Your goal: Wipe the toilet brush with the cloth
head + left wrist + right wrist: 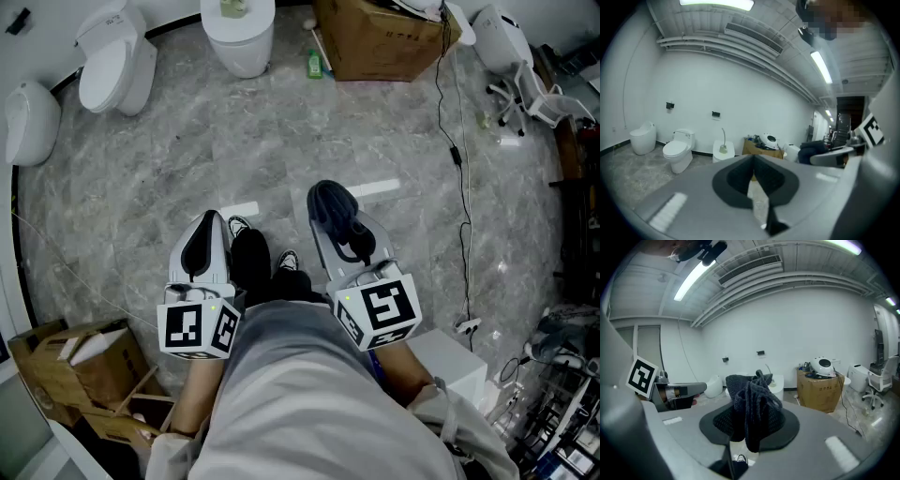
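The toilet brush (723,141) stands upright in a holder on a closed white toilet (723,151) by the far wall; in the head view that toilet (240,37) is at the top, well ahead of me. My right gripper (334,214) is shut on a dark grey knitted cloth (753,401), which bunches up over the jaws and hangs down between them. The brush handle (767,371) peeks out just behind the cloth. My left gripper (199,246) is held beside it near my waist, jaws together with nothing in them (753,160).
A second white toilet (116,62) and a rounded white fixture (28,122) stand at the far left. A big cardboard box (384,39) and a green bottle (315,64) sit at the back. A black cable (461,187) runs down the marble floor at right. Open boxes (80,370) lie by my left.
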Available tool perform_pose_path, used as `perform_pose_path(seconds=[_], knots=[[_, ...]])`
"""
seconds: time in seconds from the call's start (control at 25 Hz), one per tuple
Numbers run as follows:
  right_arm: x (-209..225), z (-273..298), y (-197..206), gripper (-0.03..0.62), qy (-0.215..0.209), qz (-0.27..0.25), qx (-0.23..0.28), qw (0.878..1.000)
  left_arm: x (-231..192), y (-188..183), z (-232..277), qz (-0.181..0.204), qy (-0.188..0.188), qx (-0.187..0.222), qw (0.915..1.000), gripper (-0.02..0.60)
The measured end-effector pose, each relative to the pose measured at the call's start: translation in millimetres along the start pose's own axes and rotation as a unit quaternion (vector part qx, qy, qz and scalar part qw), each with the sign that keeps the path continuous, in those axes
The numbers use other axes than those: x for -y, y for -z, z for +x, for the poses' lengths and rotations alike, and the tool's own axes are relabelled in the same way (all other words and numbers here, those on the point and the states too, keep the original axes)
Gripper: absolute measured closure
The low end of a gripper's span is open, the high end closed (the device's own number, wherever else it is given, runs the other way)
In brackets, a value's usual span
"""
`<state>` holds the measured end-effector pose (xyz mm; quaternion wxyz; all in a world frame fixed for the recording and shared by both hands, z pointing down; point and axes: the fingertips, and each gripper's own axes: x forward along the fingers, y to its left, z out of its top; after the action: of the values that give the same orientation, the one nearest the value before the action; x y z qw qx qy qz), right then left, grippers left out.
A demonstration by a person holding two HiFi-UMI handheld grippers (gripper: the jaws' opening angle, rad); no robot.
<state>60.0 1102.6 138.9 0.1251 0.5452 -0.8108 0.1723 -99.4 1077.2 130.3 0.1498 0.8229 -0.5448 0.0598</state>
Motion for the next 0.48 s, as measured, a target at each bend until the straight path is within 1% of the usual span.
perform_pose_path(seconds=[0.16,0.28,0.36,0.48], knots=[[-7,16,2,0.493,-0.002,0.002,-0.001,1.000,-16,-6,12,-0.007,0.004,0.002,1.0000,0.581],[-12,30,-6,0.494,-0.029,0.021,0.005,0.999,-23,-12,26,-0.012,0.008,0.010,0.9998,0.581],[-10,40,-12,0.492,-0.038,0.029,0.007,0.999,-29,-17,39,-0.017,0.011,0.017,0.9997,0.581],[-5,61,-20,0.490,-0.028,0.022,-0.002,0.999,-43,-25,58,-0.024,0.012,0.016,0.9995,0.581]])
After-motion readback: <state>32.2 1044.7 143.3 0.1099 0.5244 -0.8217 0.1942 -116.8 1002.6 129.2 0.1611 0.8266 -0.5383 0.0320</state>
